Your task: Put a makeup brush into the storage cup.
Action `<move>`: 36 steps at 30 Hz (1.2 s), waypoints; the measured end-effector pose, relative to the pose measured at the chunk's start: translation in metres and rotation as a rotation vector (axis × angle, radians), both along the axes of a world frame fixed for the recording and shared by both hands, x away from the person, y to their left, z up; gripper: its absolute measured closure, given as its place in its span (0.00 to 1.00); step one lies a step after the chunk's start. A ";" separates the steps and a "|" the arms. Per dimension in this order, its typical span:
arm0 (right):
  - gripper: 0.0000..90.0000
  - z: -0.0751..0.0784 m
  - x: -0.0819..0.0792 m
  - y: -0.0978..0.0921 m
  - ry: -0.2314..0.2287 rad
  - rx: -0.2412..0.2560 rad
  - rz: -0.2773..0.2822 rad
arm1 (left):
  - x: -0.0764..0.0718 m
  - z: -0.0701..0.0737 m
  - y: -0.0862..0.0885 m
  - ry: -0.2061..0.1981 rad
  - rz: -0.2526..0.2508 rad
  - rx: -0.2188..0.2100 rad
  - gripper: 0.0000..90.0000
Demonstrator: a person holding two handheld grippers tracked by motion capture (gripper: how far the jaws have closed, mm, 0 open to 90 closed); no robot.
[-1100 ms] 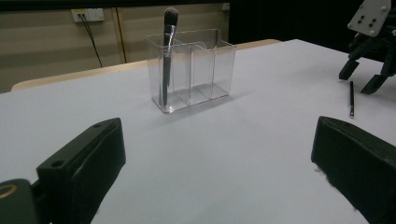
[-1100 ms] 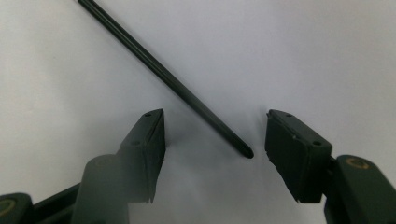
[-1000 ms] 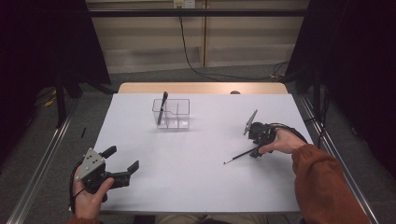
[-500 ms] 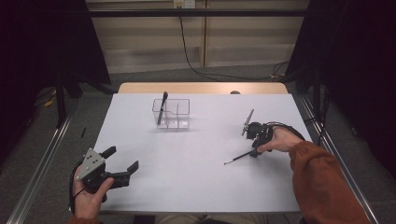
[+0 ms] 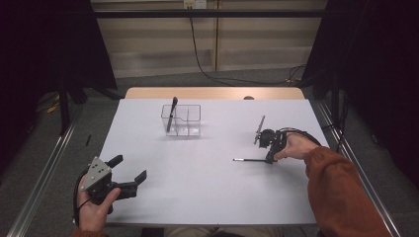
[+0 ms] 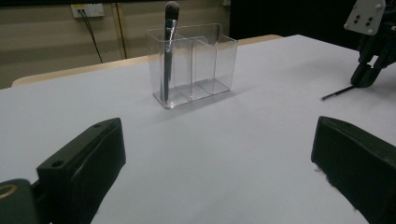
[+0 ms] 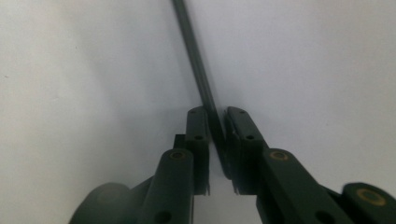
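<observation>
A clear divided organizer (image 5: 187, 121) stands on the white table (image 5: 207, 197), with a dark makeup brush (image 5: 171, 113) upright in its left compartment. The organizer (image 6: 201, 60) and its brush (image 6: 169, 46) also face the left gripper view. A thin dark brush (image 5: 249, 160) lies to the right. My right gripper (image 5: 269, 158) points down onto one end of it, and its jaws are shut on the thin handle (image 7: 196, 51) in the right gripper view (image 7: 215, 121). My left gripper (image 5: 131, 167) rests at the near left, open and holding nothing (image 6: 218, 133).
A wooden strip (image 5: 212, 93) borders the table's far edge. Metal rails (image 5: 49, 163) run along both sides, and dark curtains hang beyond them. In the left gripper view the right gripper (image 6: 369, 70) and the thin brush (image 6: 338, 92) show at the far right.
The right gripper has tipped down over the thin brush, whose free end has swung slightly so that it lies more level. The left gripper has not moved.
</observation>
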State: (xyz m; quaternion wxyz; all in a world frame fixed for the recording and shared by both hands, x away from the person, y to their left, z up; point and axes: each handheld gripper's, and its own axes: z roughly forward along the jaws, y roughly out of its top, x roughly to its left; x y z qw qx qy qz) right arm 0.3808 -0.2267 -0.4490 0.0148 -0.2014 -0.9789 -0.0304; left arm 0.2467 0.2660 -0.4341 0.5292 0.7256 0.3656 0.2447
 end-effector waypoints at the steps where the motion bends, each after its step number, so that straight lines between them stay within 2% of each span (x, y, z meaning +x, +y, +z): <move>1: 0.92 0.000 0.000 0.000 0.002 0.000 -0.001 | 0.000 0.000 0.000 0.001 -0.001 0.000 0.03; 6: 0.96 0.000 -0.001 0.001 0.000 -0.003 0.010 | 0.001 -0.001 0.000 0.004 0.000 -0.003 0.03; 9: 0.96 0.000 -0.001 0.000 0.004 0.009 0.004 | 0.001 -0.001 0.000 0.004 0.001 0.003 0.03; 11: 0.96 0.000 -0.001 0.001 -0.001 -0.004 0.011 | 0.001 -0.001 0.000 0.003 0.001 0.002 0.03; 21: 0.96 0.002 -0.003 0.000 -0.003 0.001 0.000 | 0.001 -0.001 0.001 0.003 0.004 0.009 0.03; 30: 0.97 0.011 -0.007 0.001 -0.061 0.042 -0.012 | 0.001 -0.001 0.001 0.003 0.005 0.008 0.03; 34: 0.96 0.015 -0.008 0.000 -0.101 0.091 -0.049 | 0.000 -0.001 0.001 0.003 0.005 -0.002 0.03; 36: 0.96 0.017 -0.009 -0.003 -0.109 0.133 -0.076 | 0.001 -0.001 0.002 0.007 0.008 0.000 0.03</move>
